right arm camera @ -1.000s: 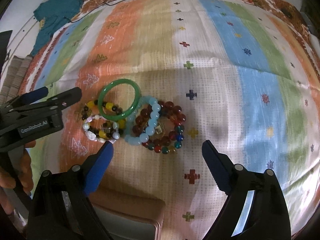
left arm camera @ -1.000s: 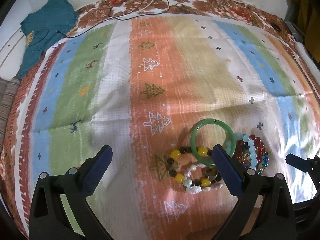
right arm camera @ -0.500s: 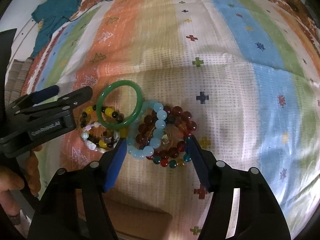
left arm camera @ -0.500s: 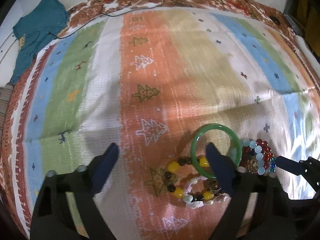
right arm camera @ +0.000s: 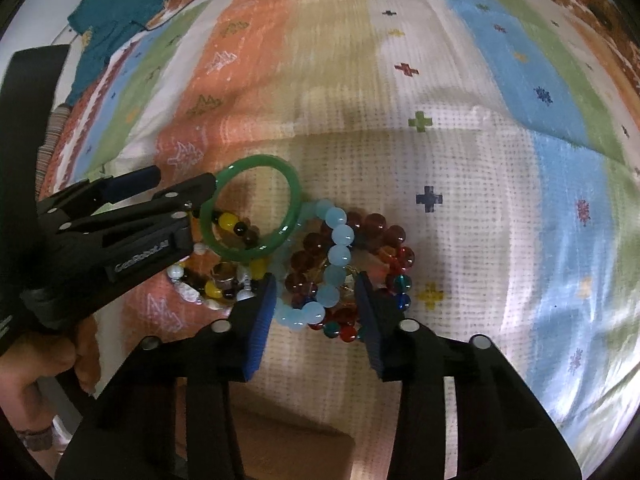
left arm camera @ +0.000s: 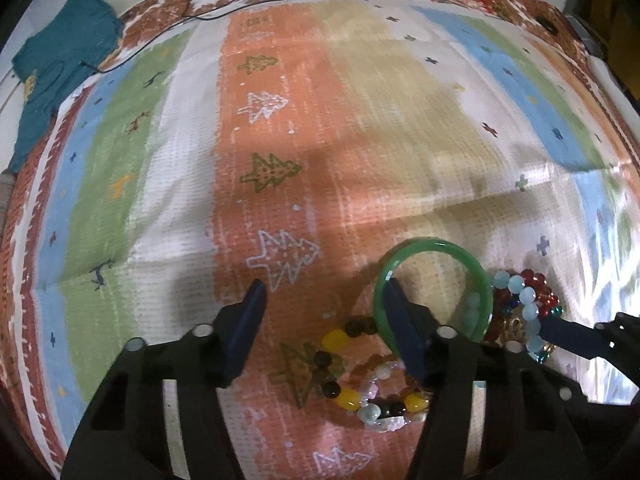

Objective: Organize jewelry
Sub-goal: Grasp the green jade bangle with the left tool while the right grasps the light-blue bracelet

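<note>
A pile of bracelets lies on the striped cloth. A green jade bangle (left arm camera: 434, 249) (right arm camera: 256, 162) rests on a yellow-and-black bead bracelet (left arm camera: 340, 338) (right arm camera: 228, 221) and a white pearl bracelet (left arm camera: 382, 420) (right arm camera: 188, 290). A light-blue bead bracelet (right arm camera: 340, 258) (left arm camera: 528, 292) and dark red and multicolour bead bracelets (right arm camera: 376, 222) lie beside it. My left gripper (left arm camera: 324, 300) is open, its right finger at the bangle's near left rim. My right gripper (right arm camera: 316, 292) is open, with its fingers on either side of the blue and red beads.
The striped cloth (left arm camera: 360, 120) with tree and cross patterns covers the whole surface. A teal garment (left arm camera: 60, 60) (right arm camera: 116, 20) lies at the far left corner, with thin cables (left arm camera: 248, 0) along the far edge. A brown box (right arm camera: 288, 456) sits below my right gripper.
Both grippers have moved forward and down onto the pile and narrowed. The left finger has reached the bangle's rim; the right fingers now flank the blue and red beads.
</note>
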`<state>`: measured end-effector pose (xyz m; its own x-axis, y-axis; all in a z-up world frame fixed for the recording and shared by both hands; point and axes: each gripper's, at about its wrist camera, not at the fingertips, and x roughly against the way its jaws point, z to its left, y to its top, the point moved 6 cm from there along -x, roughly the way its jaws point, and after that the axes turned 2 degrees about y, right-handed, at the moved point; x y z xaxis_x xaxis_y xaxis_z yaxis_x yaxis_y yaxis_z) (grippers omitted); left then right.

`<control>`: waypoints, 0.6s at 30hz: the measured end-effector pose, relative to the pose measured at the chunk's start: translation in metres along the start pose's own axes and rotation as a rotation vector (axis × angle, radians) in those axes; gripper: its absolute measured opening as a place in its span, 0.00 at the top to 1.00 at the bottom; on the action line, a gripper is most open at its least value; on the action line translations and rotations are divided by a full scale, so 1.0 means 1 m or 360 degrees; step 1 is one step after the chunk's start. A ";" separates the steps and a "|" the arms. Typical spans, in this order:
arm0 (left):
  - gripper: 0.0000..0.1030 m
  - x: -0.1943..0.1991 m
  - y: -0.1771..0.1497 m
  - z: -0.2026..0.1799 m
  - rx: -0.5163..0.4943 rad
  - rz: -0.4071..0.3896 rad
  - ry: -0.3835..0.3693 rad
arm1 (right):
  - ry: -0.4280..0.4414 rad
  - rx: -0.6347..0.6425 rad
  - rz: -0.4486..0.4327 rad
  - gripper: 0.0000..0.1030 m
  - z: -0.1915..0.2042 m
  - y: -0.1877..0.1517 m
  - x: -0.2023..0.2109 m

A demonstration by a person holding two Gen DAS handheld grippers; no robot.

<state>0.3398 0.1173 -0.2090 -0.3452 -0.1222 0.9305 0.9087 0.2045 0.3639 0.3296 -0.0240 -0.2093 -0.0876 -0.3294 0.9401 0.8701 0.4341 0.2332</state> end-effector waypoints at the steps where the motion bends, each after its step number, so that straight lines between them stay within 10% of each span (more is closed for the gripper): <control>1: 0.52 0.000 0.000 -0.001 -0.0002 0.0000 -0.0009 | -0.0004 0.0000 0.0005 0.74 0.000 0.000 -0.002; 10: 0.93 -0.001 -0.004 -0.018 -0.0063 -0.0002 -0.0066 | -0.0005 0.0038 -0.0011 0.88 0.001 -0.002 -0.002; 18: 1.00 0.002 -0.002 -0.018 -0.0041 -0.0019 -0.0056 | -0.0007 0.0053 -0.0036 0.88 -0.002 -0.002 0.000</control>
<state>0.3416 0.0996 -0.2081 -0.3637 -0.0904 0.9271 0.9101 0.1779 0.3743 0.3290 -0.0268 -0.2101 -0.1092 -0.3356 0.9356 0.8512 0.4546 0.2624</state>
